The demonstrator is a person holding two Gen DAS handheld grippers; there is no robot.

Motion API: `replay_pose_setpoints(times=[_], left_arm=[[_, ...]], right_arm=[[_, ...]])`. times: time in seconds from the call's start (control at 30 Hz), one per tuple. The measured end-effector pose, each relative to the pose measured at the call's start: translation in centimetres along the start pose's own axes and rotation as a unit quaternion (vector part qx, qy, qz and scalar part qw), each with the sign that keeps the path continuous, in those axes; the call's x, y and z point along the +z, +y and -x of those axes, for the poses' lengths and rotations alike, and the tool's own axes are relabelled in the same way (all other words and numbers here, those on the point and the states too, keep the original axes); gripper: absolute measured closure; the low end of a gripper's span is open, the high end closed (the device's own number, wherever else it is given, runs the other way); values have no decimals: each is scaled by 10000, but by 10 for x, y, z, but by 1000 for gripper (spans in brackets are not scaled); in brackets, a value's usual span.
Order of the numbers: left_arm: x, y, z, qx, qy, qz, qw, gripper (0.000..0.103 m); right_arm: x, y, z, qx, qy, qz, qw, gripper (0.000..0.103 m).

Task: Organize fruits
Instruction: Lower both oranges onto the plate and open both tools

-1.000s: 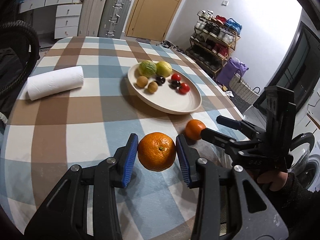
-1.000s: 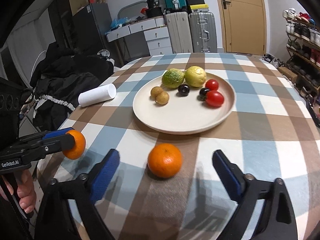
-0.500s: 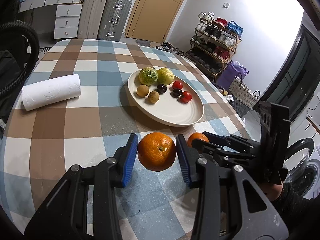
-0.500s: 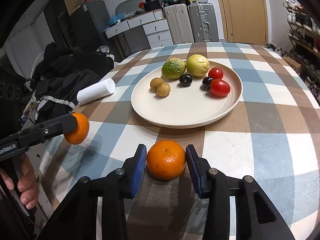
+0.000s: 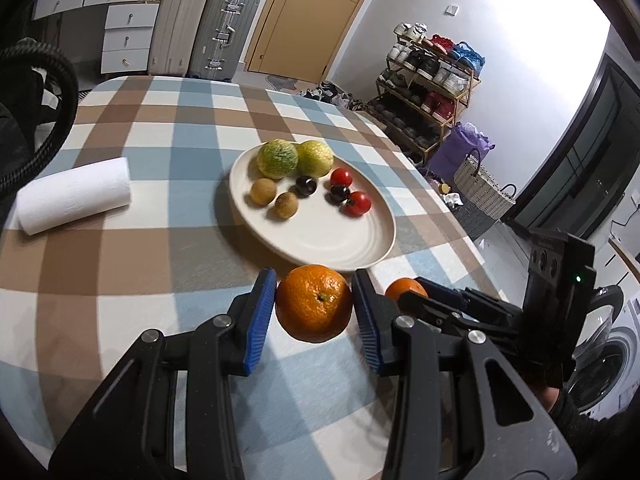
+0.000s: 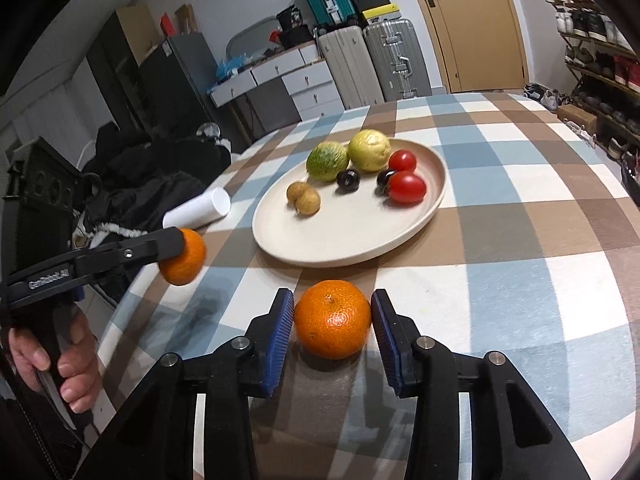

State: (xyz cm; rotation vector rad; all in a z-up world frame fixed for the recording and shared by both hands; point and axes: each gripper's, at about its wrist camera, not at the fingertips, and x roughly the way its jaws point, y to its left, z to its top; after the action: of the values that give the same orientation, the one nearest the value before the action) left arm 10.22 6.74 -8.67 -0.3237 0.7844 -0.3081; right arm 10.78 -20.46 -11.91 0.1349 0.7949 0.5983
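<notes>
**Two oranges gripped, plate waiting**

Left of frame, our left gripper [image 6: 182,250] clamps one orange [image 6: 184,257] aloft. At lower centre, our right gripper [image 6: 331,322] grips the second orange [image 6: 332,319] (seemingly resting on the tablecloth). Above sits the plate [image 6: 340,236], six small fruits and two green ones already placed; both oranges remain.

Two orange mandarins [image 6: 332,319] are glowing between blue pads [image 6: 279,340]; a brown, blue and white checked cloth [image 6: 520,240] is covering the bench, a cream plate [image 6: 340,248] showing red tomatoes [image 6: 406,187].
</notes>
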Motion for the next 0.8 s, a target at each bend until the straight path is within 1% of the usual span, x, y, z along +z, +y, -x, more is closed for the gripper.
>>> replay_pose_setpoints(times=[0.13, 0.23, 0.4, 0.47, 0.63, 0.8], left_arm=[[11, -13, -17, -38, 0, -59, 10000, 67], [19, -22, -32, -27, 31, -114, 9999, 67], [33, -27, -56, 42, 38, -106, 9999, 67], [40, -28, -64, 152, 8, -148, 9998, 67], [53, -30, -82, 186, -33, -234, 9995, 67], [61, -26, -105, 171, 72, -258, 9995, 67]], right_arm=[[7, -10, 7, 55, -150, -72, 9998, 62], [18, -16, 11, 45, -282, -15, 9996, 62], [47, -20, 8, 102, -483, 155, 9987, 62], [61, -21, 3, 137, -526, 195, 9983, 62], [89, -26, -15, 234, -455, 245, 9984, 62], [110, -35, -40, 312, -212, 155, 9992, 62]])
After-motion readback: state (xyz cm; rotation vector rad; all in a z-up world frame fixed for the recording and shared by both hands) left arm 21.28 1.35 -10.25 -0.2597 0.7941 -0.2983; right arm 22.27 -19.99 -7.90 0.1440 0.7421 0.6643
